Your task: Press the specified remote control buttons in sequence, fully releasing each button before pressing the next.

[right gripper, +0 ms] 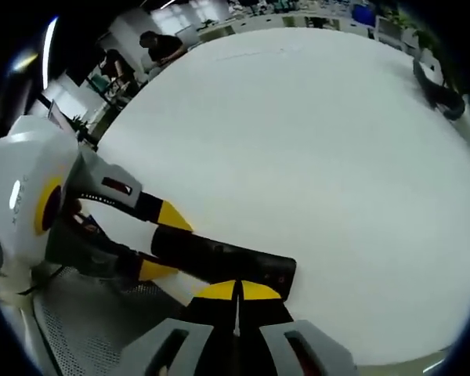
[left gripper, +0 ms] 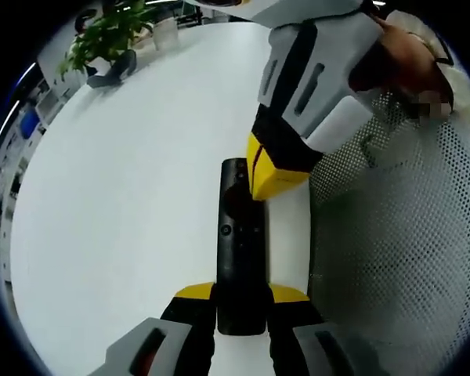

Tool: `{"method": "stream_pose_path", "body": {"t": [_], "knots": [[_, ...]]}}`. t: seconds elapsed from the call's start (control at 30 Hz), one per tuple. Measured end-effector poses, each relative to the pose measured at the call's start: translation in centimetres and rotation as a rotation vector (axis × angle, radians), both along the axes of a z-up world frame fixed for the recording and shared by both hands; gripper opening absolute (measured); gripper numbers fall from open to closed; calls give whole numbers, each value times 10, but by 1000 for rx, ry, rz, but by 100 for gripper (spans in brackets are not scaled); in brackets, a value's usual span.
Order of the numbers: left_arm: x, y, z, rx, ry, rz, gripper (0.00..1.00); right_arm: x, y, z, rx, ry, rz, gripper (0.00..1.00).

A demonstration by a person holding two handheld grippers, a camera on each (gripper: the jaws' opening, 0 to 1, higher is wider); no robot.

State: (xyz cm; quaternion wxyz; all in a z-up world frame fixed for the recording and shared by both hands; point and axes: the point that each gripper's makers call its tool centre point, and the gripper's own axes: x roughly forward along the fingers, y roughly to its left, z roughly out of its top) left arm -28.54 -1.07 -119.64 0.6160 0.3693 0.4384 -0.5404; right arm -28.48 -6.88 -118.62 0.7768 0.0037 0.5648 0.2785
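My left gripper (left gripper: 241,296) clamped the near end of the remote control (left gripper: 240,235), which lay lengthwise on the white table (left gripper: 125,196). It seemed light, rigid and slick, best pinched by its sides. My right gripper (right gripper: 236,291), tips closed together, met its far end; the buttons beneath were hidden.

The long, slim black plastic remote control (left gripper: 239,243) lies flat, button face up, on the white round table (left gripper: 133,204), close to the table's edge. In the left gripper view it runs lengthwise away from the camera, with small round buttons visible around its middle. In the right gripper view the remote control (right gripper: 223,262) lies crosswise on the table (right gripper: 313,141), again near the rim.
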Motion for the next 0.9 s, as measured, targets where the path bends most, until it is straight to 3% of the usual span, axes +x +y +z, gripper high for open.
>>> {"method": "stream_pose_path", "body": {"t": [0.5, 0.9], "knots": [[0, 0, 1, -64, 14, -7, 23, 1, 0, -2, -62, -46, 64, 0], [-1, 0, 1, -56, -7, -27, 23, 1, 0, 0, -63, -57, 78, 0]]}}
